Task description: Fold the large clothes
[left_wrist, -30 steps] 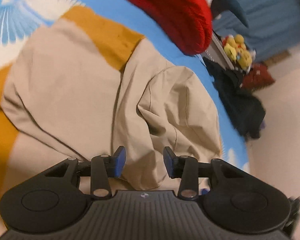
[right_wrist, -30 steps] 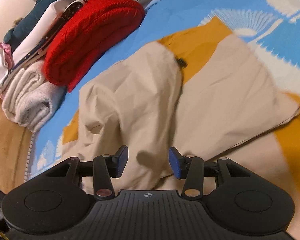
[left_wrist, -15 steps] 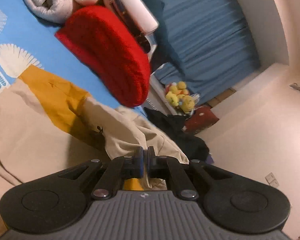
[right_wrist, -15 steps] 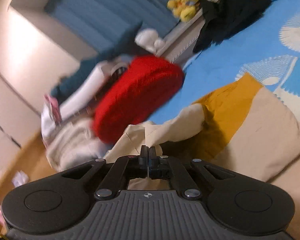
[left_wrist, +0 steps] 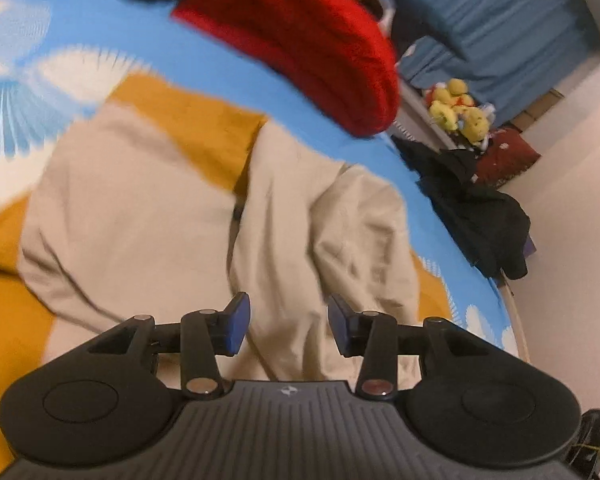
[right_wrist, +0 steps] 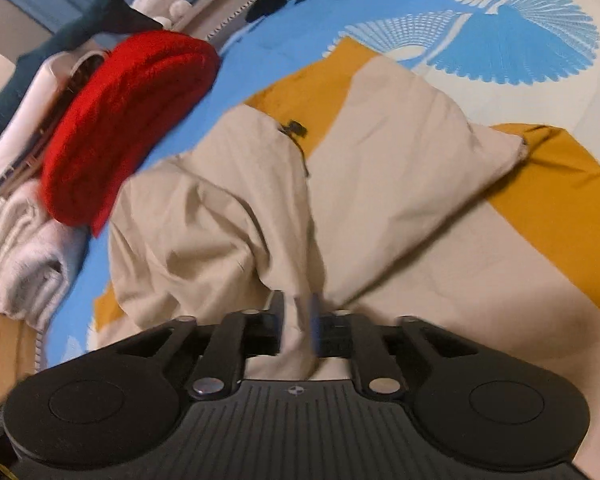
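Note:
A large beige and mustard garment [left_wrist: 148,208] lies crumpled on the blue patterned bed; it also shows in the right wrist view [right_wrist: 380,168]. My left gripper [left_wrist: 288,326] is open, just above a beige fold, holding nothing. My right gripper [right_wrist: 298,322] has its jaws nearly together with a ridge of beige cloth between them; motion blur hides how tightly they pinch it.
A folded red knit [left_wrist: 300,36] lies on the bed behind the garment, also in the right wrist view [right_wrist: 128,120]. Grey and white folded clothes [right_wrist: 20,256] sit beside it. Dark clothes [left_wrist: 476,208] and yellow plush toys [left_wrist: 456,112] lie at the bed's edge.
Both grippers were shut on the beige cloth and lifted half a second ago. Now both are low over the garment; the left has opened and let go, the right shows a narrow gap.

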Demonstrator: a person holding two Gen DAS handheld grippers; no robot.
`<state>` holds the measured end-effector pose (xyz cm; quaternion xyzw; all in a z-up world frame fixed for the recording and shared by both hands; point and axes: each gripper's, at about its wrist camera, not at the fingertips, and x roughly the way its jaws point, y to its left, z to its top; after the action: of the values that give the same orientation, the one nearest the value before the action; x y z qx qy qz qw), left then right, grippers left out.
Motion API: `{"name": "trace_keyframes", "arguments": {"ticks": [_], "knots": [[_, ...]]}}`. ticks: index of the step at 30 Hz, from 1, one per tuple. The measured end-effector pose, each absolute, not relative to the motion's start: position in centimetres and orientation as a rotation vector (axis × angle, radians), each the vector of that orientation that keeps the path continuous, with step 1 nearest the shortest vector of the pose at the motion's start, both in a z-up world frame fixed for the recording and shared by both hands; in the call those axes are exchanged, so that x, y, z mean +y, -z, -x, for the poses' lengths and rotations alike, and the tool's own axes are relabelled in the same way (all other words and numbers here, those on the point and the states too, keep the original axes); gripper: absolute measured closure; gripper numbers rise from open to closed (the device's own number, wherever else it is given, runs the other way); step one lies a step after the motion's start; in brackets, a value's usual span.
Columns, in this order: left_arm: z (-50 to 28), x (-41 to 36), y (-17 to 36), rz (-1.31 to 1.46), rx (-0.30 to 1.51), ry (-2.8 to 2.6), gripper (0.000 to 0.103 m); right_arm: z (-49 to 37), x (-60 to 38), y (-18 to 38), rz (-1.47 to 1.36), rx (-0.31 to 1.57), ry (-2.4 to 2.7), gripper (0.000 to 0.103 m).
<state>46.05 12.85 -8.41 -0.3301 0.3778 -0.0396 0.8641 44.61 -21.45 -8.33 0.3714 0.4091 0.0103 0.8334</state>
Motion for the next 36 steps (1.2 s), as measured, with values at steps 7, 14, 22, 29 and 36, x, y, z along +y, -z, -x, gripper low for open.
{"name": "trace_keyframes", "arguments": {"ticks": [7,14,22,29,36], "knots": [[-47.9,11.3,10.8,0.797,0.842,0.146,0.056,-46.8,-21.1,9.5,-0.778,0.899,-0.071,0.078],[-46.1,12.9,8.2,0.749,0.728,0.002,0.102,-45.2,-20.5,6.8,-0.845,0.678,-0.181,0.101],[-47.0,12.3,13.7,0.718,1.014,-0.132,0.099,-44.6,-19.2,12.9,-0.901,1.014,0.077,0.100],[-47.0,10.7,7.0,0.478,0.794,-0.069,0.061,-44.7,-18.5,6.8,-0.645,0.774,0.054,0.082],[-47.9,8.6,10.1,0.473,0.878,0.122,0.075,-47.0,-17.3,7.5,-0.669,0.778,-0.187,0.082]]}}
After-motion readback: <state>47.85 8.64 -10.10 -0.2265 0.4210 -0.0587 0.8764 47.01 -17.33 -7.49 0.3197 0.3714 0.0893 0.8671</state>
